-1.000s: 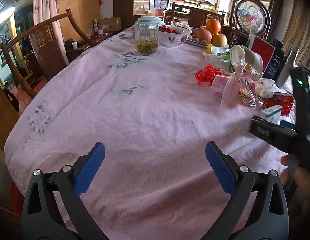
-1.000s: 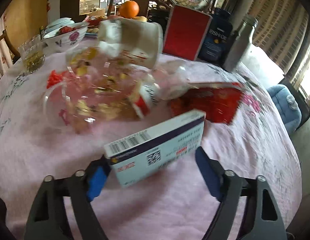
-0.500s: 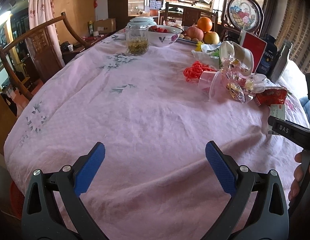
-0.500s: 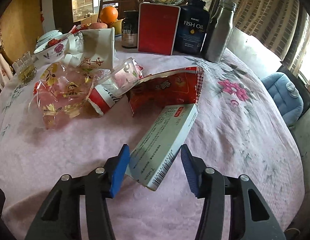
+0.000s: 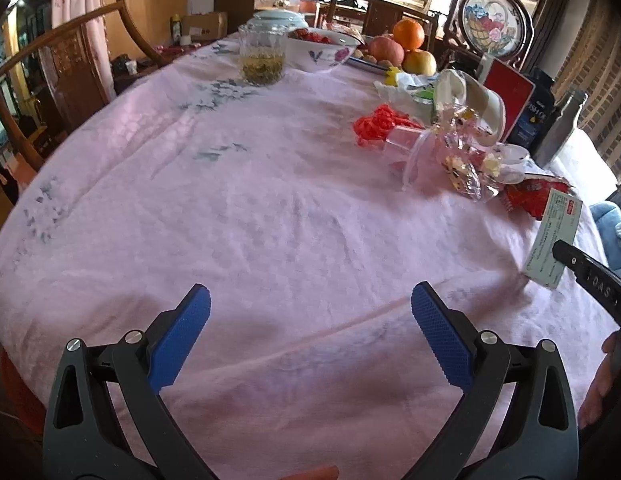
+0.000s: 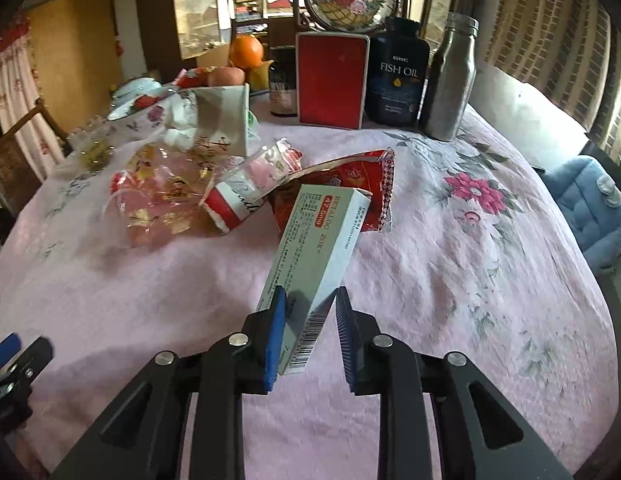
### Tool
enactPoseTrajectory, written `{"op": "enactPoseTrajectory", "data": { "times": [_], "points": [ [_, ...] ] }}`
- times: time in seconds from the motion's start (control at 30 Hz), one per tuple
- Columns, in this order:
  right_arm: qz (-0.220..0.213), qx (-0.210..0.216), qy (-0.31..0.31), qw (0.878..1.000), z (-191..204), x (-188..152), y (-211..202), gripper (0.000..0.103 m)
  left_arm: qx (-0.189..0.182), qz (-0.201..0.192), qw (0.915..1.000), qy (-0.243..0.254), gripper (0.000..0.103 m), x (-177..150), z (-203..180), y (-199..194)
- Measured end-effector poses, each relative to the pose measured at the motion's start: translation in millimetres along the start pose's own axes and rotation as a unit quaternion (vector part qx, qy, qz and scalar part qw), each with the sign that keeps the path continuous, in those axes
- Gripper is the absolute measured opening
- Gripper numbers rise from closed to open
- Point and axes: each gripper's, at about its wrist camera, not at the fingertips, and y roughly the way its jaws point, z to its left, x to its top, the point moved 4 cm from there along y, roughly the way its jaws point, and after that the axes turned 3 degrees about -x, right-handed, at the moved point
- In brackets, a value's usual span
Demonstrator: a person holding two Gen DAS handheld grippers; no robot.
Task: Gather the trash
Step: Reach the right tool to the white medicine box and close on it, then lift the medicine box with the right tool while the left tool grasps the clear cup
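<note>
White carton (image 6: 315, 248), right tool (image 6: 310, 320) closing

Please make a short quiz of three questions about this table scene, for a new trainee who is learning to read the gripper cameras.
1. True or false: the left gripper holds a piece of trash.
2. What is between the pads of the right gripper? A) the medicine box B) the red wrapper C) the steel bottle
3. Fill in: the fish oil bottle stands between the red box and the ____.

Key:
1. False; its jaws are wide open over the bare pink tablecloth.
2. A; the jaws are closing on the box's near end.
3. Steel bottle.
</note>
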Motion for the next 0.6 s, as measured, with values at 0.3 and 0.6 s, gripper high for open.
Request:
{"op": "enactPoseTrajectory", "data": {
  "times": [0.3,0.6],
  "points": [
    [-0.002,0.024,-0.013,1.000,-4,8,5,0.022,-0.002,0.013,0.9997,0.022,0.097,3,-20,4],
    [0.087,0.085,-0.027,0.992,24,19,59,0.019,0.005,0.012,0.9993,0.034,0.097,4,-27,6]
  ]
}}
